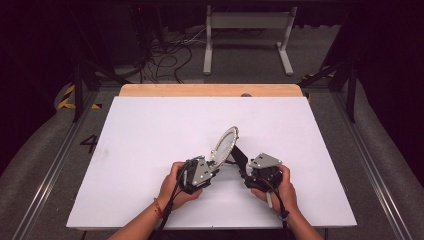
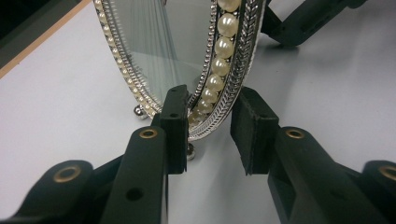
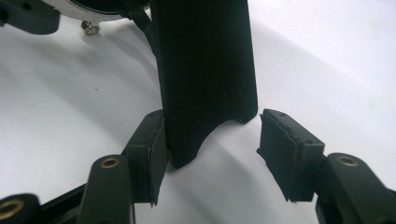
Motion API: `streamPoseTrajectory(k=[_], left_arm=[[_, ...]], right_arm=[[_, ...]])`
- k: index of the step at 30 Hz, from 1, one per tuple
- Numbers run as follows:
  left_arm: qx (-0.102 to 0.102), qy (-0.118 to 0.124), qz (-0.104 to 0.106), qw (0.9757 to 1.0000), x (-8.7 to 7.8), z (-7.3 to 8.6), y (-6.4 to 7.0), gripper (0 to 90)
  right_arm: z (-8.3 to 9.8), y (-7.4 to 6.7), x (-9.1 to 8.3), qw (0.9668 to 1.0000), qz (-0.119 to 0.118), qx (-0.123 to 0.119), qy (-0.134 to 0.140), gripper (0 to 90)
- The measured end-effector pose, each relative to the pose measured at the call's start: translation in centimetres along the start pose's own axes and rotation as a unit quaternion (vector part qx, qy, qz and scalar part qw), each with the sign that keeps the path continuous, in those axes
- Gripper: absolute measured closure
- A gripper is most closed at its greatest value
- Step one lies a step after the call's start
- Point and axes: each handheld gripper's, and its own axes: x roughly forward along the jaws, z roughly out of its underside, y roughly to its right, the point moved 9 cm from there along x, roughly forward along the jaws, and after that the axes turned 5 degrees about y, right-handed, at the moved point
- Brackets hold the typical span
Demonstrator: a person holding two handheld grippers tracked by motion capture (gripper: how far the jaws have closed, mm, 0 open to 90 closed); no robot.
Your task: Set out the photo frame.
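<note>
Near the tabletop's (image 1: 150, 125) front edge, the left gripper (image 2: 208, 133) stands open around the pearl-rimmed mirror's (image 2: 224, 51) frame while the right gripper (image 3: 212, 149), open too, should ease clear of the black back stand (image 3: 205, 70) slowly.

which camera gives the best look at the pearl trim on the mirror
The left gripper view: the pearls run large and sharp along the mirror rim. The high view shows a small tilted oval, the right gripper view its black stand.

mirror frame (image 2: 233, 70): shiny silvery metal, glossy pearl beads | stand (image 3: 205, 70): matt black | table (image 1: 150, 130): smooth matt white
</note>
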Motion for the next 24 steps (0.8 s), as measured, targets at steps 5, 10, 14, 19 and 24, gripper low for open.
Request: streamPoseTrajectory(k=[5, 10, 14, 19, 24], left_arm=[[0.006, 0.006, 0.019, 0.9998, -0.3, -0.2, 0.4, 65.7], [0.006, 0.009, 0.035, 0.9993, -0.4, -0.3, 0.7, 63.7], [0.001, 0.015, 0.055, 0.9984, -0.7, -0.4, 0.7, 61.5], [0.019, 0.024, 0.048, 0.9984, -1.8, -0.4, 0.1, 55.9], [-0.005, 0.015, 0.035, 0.9992, -2.8, 0.4, -2.1, 50.6]], right_arm=[[0.0, 0.4, 0.0, 0.9999, 0.01, -0.004, -0.003, 42.8], [0.2, 1.1, 0.0, 0.9999, 0.013, 0.002, -0.002, 42.2], [0.2, 1.2, 0.1, 0.9999, 0.013, 0.006, -0.002, 41.8], [0.0, 1.2, 0.0, 0.9998, 0.014, 0.006, 0.012, 41.7], [-1.2, 0.8, -1.0, 0.9989, -0.004, 0.012, 0.046, 41.3]])
